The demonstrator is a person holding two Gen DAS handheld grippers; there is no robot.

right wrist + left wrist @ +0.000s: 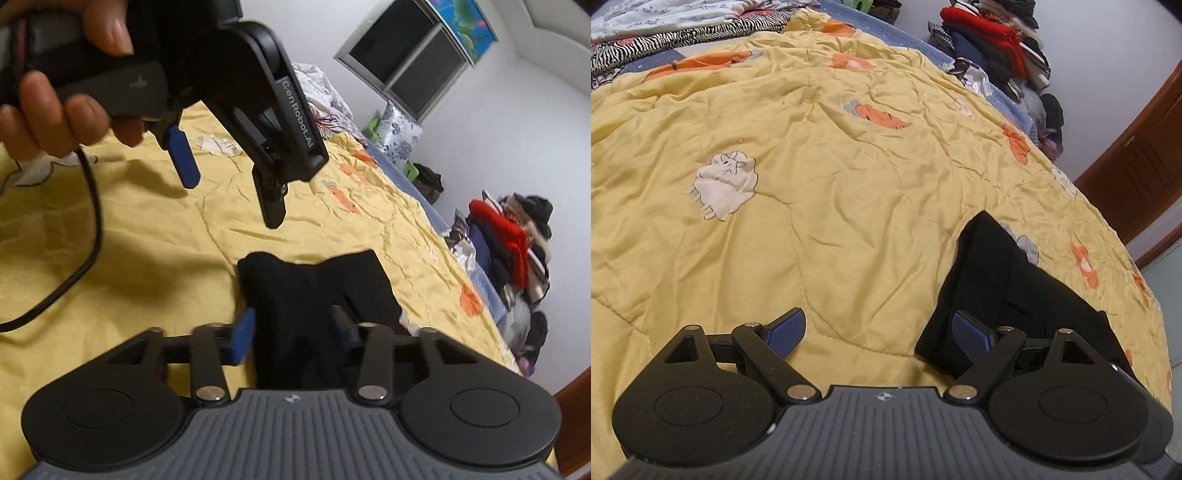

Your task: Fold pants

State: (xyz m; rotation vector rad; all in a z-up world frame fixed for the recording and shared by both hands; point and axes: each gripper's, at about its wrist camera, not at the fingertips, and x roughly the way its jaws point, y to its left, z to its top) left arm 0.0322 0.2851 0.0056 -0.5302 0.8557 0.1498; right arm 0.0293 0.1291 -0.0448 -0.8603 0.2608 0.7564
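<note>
Black pants (997,291) lie bunched in a folded bundle on the yellow quilt (831,221), at the right of the left wrist view. My left gripper (879,332) is open and empty, just left of the bundle; its right finger sits against the cloth's edge. In the right wrist view the pants (314,295) run between the blue pads of my right gripper (291,332), which is closed partway around the cloth. The left gripper (232,192) hovers open above the quilt (147,240), held by a hand.
A stack of clothes (1004,48) stands past the bed's far right edge, also seen in the right wrist view (513,243). Patterned bedding (665,40) lies at the far left. A wooden door (1145,155) is at right. A black cable (74,266) hangs over the quilt.
</note>
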